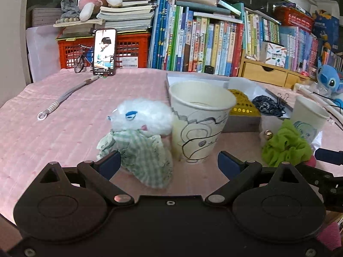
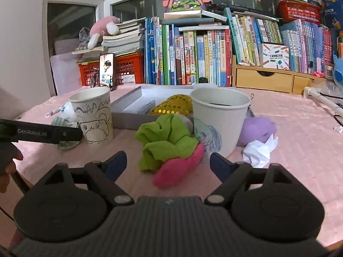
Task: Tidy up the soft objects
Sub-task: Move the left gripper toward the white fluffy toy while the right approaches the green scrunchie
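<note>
My left gripper [image 1: 169,162] is open, its jaws on either side of the skirt of a white fluffy doll in a green checked dress [image 1: 139,132], which lies left of a drawn-on paper cup [image 1: 199,120]. My right gripper [image 2: 167,165] is open in front of a green scrunchie [image 2: 165,139] and a pink soft piece [image 2: 180,167]. Behind them stand a second paper cup [image 2: 218,115] and a purple soft object [image 2: 257,128]. A gold sequin piece [image 2: 173,105] lies in a grey box [image 2: 128,115].
The pink quilted table [image 1: 64,117] holds a crumpled white tissue [image 2: 259,150], a grey strap [image 1: 66,96] and a propped phone [image 1: 105,51]. Books [image 1: 193,42], a red crate [image 1: 130,49] and wooden drawers [image 2: 263,79] line the back. My left gripper's body [image 2: 42,132] shows at the left in the right wrist view.
</note>
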`<state>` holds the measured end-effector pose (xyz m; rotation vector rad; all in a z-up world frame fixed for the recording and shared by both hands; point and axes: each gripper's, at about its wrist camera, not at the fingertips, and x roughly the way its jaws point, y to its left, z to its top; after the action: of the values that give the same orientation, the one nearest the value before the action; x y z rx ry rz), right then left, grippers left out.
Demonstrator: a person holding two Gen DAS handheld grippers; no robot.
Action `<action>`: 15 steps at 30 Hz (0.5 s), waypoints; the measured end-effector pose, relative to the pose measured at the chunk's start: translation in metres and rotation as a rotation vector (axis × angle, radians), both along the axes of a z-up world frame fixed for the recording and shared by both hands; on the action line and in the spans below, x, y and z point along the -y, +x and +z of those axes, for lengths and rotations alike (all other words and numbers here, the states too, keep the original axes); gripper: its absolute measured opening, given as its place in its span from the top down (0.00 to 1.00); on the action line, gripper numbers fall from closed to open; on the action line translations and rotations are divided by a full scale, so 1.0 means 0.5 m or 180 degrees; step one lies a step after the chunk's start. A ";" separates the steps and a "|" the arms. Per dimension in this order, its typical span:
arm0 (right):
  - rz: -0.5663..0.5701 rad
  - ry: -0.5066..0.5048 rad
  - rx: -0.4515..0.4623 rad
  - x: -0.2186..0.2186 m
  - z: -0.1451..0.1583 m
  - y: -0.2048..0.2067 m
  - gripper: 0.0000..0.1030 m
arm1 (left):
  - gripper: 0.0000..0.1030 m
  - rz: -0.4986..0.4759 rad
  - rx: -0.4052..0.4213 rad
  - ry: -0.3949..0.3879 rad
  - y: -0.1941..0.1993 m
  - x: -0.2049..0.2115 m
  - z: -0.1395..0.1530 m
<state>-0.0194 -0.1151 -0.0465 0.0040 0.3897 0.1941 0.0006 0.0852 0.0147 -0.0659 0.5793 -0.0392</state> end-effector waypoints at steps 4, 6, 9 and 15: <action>0.0017 -0.0039 -0.0027 -0.009 -0.006 0.007 0.18 | 0.06 0.0046 -0.0010 0.0038 0.008 -0.003 -0.010; 0.0022 -0.0061 -0.0032 -0.013 -0.008 0.010 0.19 | 0.06 0.0084 -0.0003 0.0072 0.011 -0.004 -0.013; 0.0013 -0.0099 -0.0023 -0.018 -0.010 0.016 0.20 | 0.06 0.0124 0.0000 0.0101 0.016 -0.007 -0.018; -0.0020 -0.0129 -0.0020 -0.026 -0.012 0.025 0.24 | 0.07 0.0147 -0.0018 0.0090 0.026 -0.010 -0.028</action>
<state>-0.0067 -0.1022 -0.0527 -0.0340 0.3999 0.1799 0.0138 0.0903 0.0005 -0.0521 0.5836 0.0141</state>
